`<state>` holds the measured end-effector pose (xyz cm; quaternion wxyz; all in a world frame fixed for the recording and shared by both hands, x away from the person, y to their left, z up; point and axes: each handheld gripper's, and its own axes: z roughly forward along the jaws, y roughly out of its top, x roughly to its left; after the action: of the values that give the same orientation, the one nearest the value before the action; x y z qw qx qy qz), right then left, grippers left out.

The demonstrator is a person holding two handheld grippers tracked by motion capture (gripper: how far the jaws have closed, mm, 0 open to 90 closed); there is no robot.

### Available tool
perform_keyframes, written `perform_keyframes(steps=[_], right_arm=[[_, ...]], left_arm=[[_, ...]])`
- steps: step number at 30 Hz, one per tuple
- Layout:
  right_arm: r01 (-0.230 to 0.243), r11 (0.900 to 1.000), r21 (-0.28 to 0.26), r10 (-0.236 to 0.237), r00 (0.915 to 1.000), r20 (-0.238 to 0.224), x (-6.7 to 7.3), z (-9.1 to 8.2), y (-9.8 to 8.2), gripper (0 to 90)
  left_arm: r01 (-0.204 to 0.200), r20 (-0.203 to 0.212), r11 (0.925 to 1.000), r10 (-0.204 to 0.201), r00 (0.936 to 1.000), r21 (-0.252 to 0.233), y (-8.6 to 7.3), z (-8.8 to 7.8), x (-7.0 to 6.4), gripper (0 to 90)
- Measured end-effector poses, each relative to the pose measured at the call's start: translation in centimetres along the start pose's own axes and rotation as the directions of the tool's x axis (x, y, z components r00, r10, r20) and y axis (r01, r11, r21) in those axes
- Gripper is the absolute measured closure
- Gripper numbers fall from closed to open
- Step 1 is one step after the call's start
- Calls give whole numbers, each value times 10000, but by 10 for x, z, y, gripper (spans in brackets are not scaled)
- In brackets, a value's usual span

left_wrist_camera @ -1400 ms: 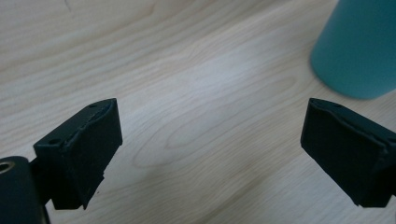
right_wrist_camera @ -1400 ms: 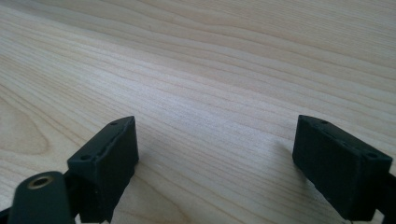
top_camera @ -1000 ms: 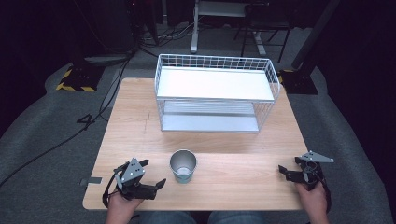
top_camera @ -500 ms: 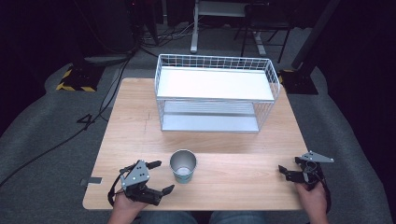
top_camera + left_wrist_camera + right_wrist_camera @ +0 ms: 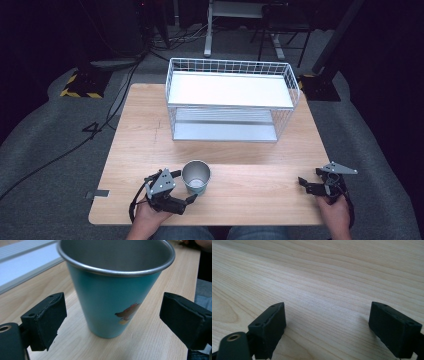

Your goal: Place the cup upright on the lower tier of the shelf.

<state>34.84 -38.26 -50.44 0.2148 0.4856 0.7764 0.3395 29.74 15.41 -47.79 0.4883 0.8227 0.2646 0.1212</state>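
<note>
Your left gripper [image 5: 192, 199] lies low over the near edge of the light wooden table [image 5: 150, 145], its black jaws pointing toward the teal metal cup with a bare steel rim and inside [image 5: 196, 176]. The cup stands upright on the table, mouth up, near the front edge and a little left of the middle, well apart from the white wire two-tier rack [image 5: 230, 100] that occupies the far half of the tabletop. In the left gripper view, the same cup [image 5: 110, 302] rises directly ahead of your left gripper [image 5: 112, 320], with a small orange-brown printed figure on its teal wall; one black pad [image 5: 47, 317] stands to the cup's left and the other to its right, and bare wood shows between each pad and the cup. The jaws are therefore spread wider than the cup's lower body and grasp nothing: the cup sits between them, untouched. Your right gripper [image 5: 307, 184] rests at the front right corner of the table, held in your right hand [image 5: 334, 210], with its grey three-cornered plate on top and its jaws pointing left across the table. In the right gripper view, your right gripper [image 5: 327, 325] has its two black jaws wide apart over bare wood grain, with nothing between them. The cup and your right gripper are well apart.
</note>
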Motion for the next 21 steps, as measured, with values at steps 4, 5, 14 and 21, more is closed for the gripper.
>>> perform_keyframes(steps=[4, 5, 14, 21], right_arm=[[0, 10000, -1, 0, 10000, -1, 0, 0, 0, 144], [0, 10000, 3, 0, 10000, -3, 0, 0, 0, 144], [-2, 10000, -2, 2, 10000, -3, 0, 0, 0, 145], [1, 10000, 1, -1, 10000, -2, 0, 0, 0, 145]], left_arm=[[205, 159, 9997, -206, 9997, 98, -1, 11, 2, 77], [272, 188, 9995, -275, 9994, 173, -1, 15, 3, 77], [572, 601, 9983, -577, 9965, 101, -3, 24, 8, 84], [582, 612, 9981, -569, 9965, -198, -7, 25, 8, 147]])
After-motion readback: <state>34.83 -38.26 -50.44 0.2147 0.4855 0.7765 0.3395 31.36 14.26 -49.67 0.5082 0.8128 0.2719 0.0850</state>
